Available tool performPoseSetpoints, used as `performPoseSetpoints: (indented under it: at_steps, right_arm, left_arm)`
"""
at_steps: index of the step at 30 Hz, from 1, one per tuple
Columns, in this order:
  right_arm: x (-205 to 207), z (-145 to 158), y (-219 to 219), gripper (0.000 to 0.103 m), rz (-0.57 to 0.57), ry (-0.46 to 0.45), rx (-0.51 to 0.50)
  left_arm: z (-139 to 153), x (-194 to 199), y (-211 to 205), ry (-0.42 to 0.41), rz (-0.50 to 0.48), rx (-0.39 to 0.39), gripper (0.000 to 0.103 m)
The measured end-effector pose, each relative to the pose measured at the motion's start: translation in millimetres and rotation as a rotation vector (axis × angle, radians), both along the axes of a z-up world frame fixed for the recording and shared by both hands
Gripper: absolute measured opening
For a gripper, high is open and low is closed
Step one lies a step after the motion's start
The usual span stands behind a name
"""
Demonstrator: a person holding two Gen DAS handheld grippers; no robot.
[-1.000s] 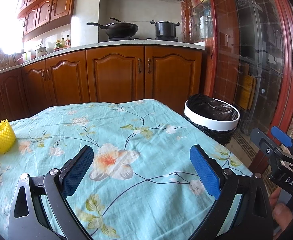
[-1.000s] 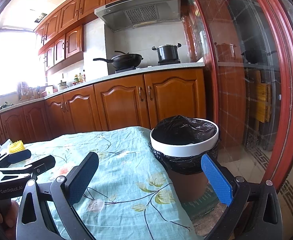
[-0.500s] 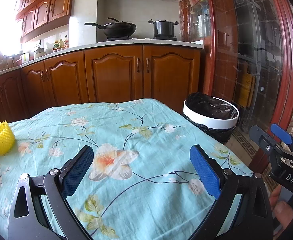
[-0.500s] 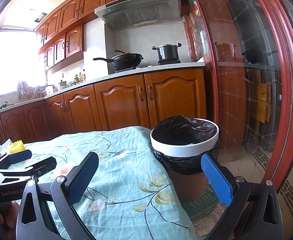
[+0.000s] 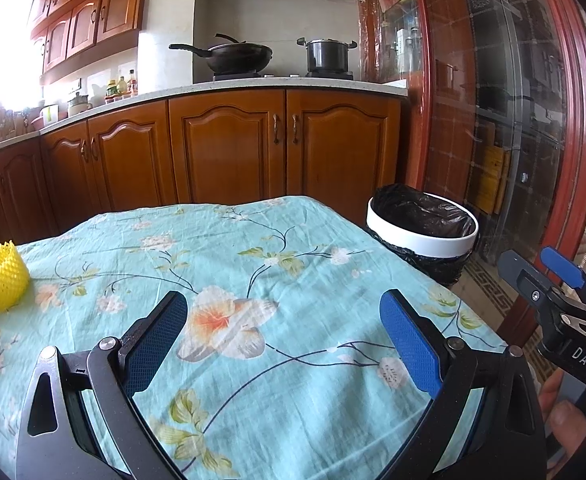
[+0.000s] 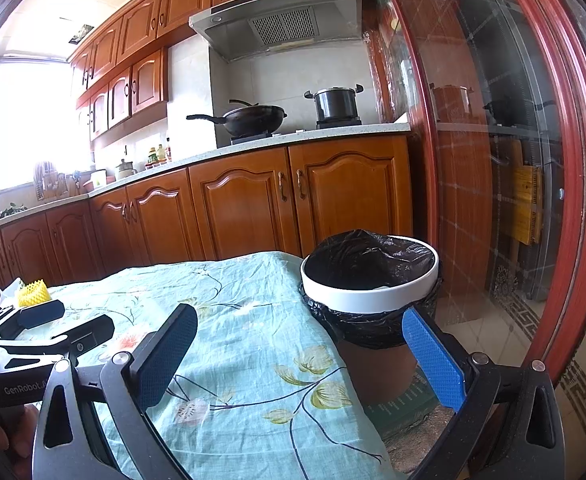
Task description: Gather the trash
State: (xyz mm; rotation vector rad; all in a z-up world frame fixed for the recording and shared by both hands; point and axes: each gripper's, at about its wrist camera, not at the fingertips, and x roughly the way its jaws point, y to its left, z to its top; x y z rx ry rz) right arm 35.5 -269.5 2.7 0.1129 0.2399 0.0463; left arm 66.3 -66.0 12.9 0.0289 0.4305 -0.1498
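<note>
Right wrist alone shows white tissue (image 6: 7,293) behind yellow foam net (image 6: 33,293).

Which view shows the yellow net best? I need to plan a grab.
The left wrist view: the yellow net stands whole and unblocked on the tablecloth at far left. In the right wrist view it looks small, its base hidden behind the left gripper.

Bright daylight, blown-out window (image 6: 17,120) glare at left, sharp focus, fisheye bending, dark vignetted corners
</note>
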Motion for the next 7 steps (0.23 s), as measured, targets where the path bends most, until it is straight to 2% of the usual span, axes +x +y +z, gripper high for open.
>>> performPoseSetpoints:
  at_steps: [7]
  right_arm:
    - [2.0, -0.4, 0.7, 0.103, 0.001, 0.005, 0.003]
  left_arm:
    - [-0.2, 1.4, 4.0, 0.011, 0.000, -0.010, 0.099]
